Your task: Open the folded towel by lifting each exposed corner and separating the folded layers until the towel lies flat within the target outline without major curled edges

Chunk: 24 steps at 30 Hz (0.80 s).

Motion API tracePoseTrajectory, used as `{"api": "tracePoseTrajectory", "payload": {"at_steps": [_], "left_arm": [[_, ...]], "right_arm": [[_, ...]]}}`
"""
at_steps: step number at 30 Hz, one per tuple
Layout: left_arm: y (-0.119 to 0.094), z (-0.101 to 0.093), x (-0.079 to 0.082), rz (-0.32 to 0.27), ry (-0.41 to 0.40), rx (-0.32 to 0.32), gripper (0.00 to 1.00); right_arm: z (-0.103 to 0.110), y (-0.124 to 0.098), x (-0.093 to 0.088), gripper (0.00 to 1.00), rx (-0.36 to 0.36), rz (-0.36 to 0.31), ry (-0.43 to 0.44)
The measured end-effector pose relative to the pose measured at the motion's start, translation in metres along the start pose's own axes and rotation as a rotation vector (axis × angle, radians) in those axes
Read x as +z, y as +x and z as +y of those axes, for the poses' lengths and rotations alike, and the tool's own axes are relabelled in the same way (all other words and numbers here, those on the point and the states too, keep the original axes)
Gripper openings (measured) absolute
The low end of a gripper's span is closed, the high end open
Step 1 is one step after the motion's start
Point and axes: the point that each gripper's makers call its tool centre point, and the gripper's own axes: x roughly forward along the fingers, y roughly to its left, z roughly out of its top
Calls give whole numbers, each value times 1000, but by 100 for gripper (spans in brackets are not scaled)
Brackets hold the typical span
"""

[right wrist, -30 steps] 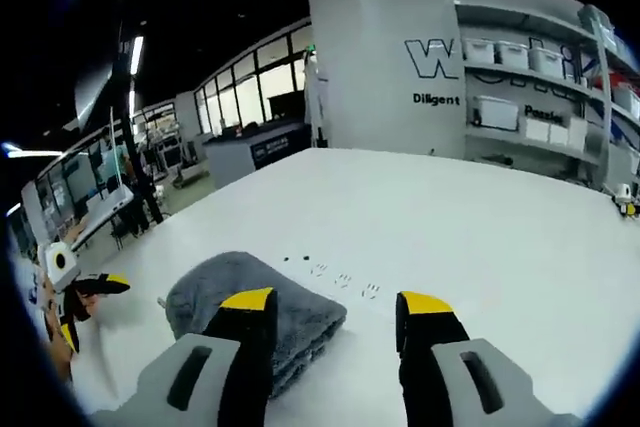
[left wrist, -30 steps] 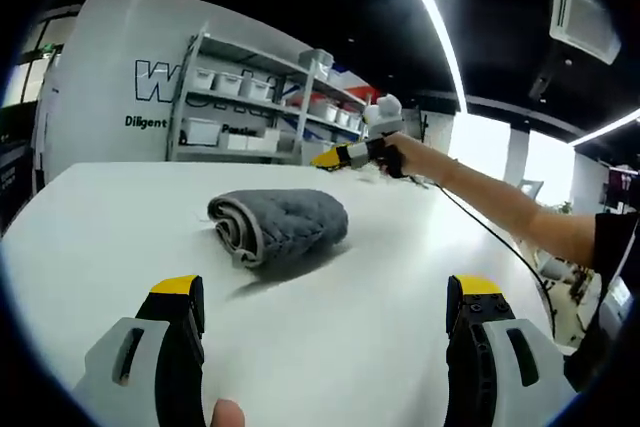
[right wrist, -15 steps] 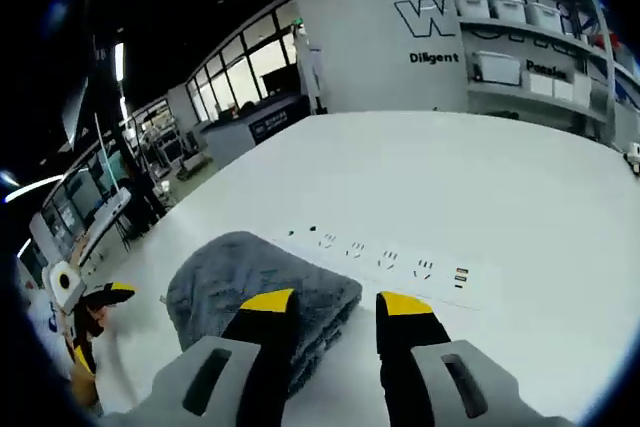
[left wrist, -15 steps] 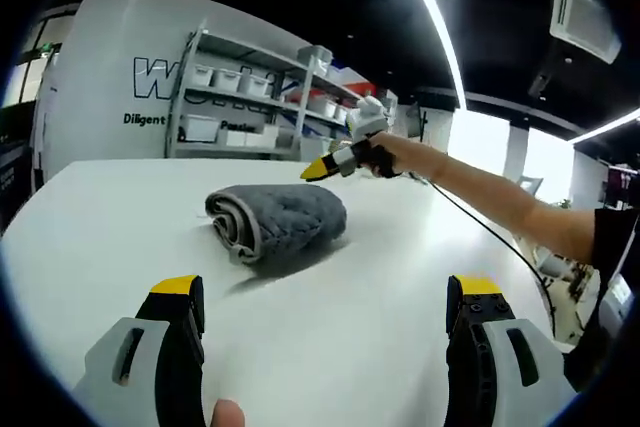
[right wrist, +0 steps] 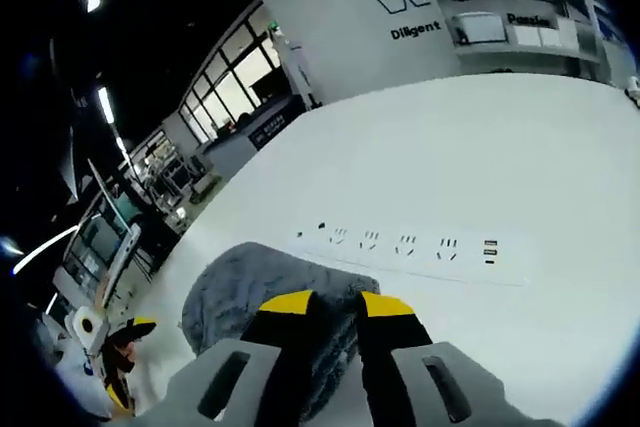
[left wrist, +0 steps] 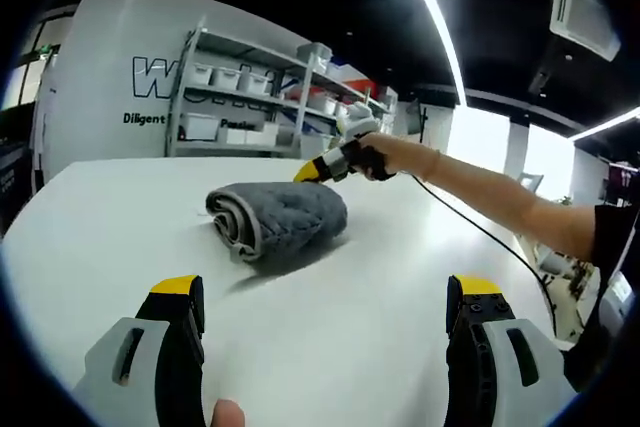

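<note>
Left gripper [left wrist: 325, 297]: jaws wide apart, nothing between them, low over the bare white table [left wrist: 110, 227], well short of the towel [left wrist: 278, 221].

Towel: grey, thick, quilted, lying mid-table, folded into a fat bundle. The rolled, layered end with a pale hem faces the left gripper view; the rounded back faces away. No flat layer is opened yet.

Right gripper [left wrist: 322, 168]: seen in the left gripper view at the towel's far top edge, held in a hand [left wrist: 372, 157]. From its own view [right wrist: 326, 303] the yellow tips stand close together, only a narrow gap showing, right over the towel's [right wrist: 245, 292] near edge. Whether cloth is pinched between them, cannot tell. Beyond lies a flush strip of power sockets [right wrist: 410, 247] in the tabletop.

Handling, my judgement: soft, limp and light, with no stiffness, so it will drape and drag rather than hinge. The pile should give good friction. Best hold is the topmost free corner or hem, one layer only; a deep bite would gather several layers. The idle left gripper could pin the bundle while the top layer peels back.
</note>
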Motion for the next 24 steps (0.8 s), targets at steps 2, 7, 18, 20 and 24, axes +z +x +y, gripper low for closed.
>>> {"api": "tracePoseTrajectory", "payload": {"at_steps": [2, 7, 18, 20, 24], "left_arm": [[0, 0, 0, -1, -1, 0, 100], [-1, 1, 0, -1, -3, 2, 100], [-1, 4, -1, 4, -6, 11, 100], [-1, 4, -1, 5, -5, 12, 100], [-2, 2, 0, 1, -3, 7, 100]], "right_arm": [[-5, 2, 5, 8, -1, 6, -5], [-4, -3, 6, 1, 15, -12, -36], [-3, -15, 32, 0, 104, -98, -38], [1, -20, 37, 0, 119, -138, -51], [12, -30, 33, 0, 142, -167, -84]]}}
